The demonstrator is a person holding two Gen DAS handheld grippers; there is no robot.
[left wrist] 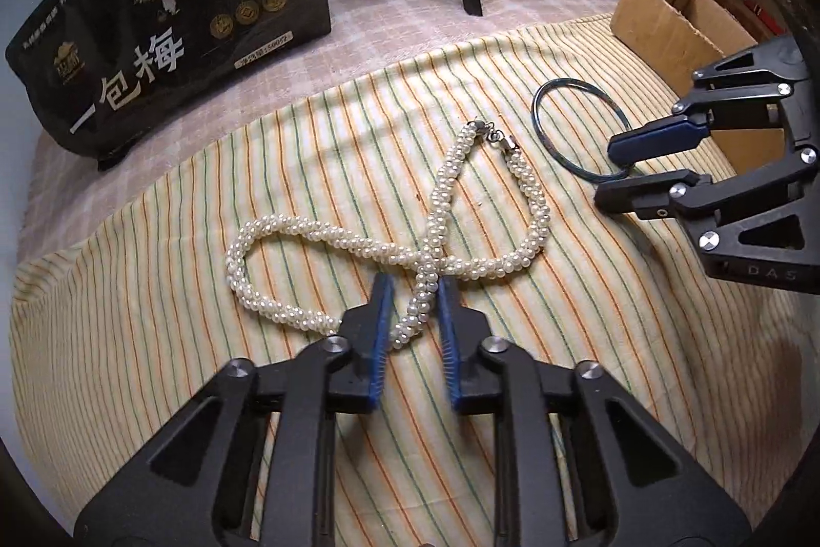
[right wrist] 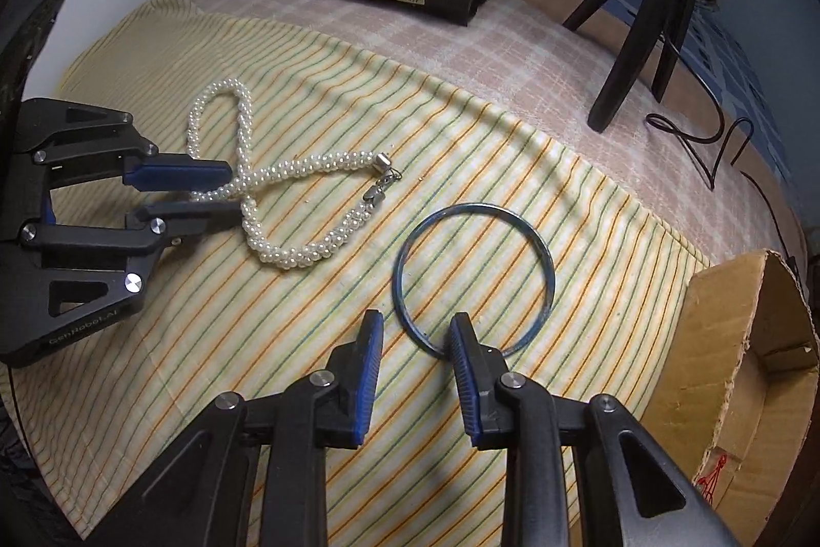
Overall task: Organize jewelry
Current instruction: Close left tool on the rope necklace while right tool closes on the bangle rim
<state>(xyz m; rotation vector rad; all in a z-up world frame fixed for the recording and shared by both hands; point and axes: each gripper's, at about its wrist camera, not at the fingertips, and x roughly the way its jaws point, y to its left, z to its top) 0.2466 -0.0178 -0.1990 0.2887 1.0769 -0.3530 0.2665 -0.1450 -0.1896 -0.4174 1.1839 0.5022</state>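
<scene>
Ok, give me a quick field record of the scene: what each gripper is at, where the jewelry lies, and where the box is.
left gripper: open, fingers either side of the pearl necklace where its strands cross
right gripper: open, straddling the near rim of the blue bangle
necklace: flat on the striped cloth, clasp closed
bangle: flat on the cloth, apart from the necklace
cardboard box: open, at the cloth's right edge
black bag: upright behind the cloth

My left wrist view looking low and close along my left tongs (left wrist: 414,285) toward the black bag (left wrist: 169,8), my right wrist view equally near behind my right tongs (right wrist: 416,324), both sharing the striped cloth (left wrist: 154,290), pearl necklace (left wrist: 533,208), blue bangle (left wrist: 579,126)
</scene>
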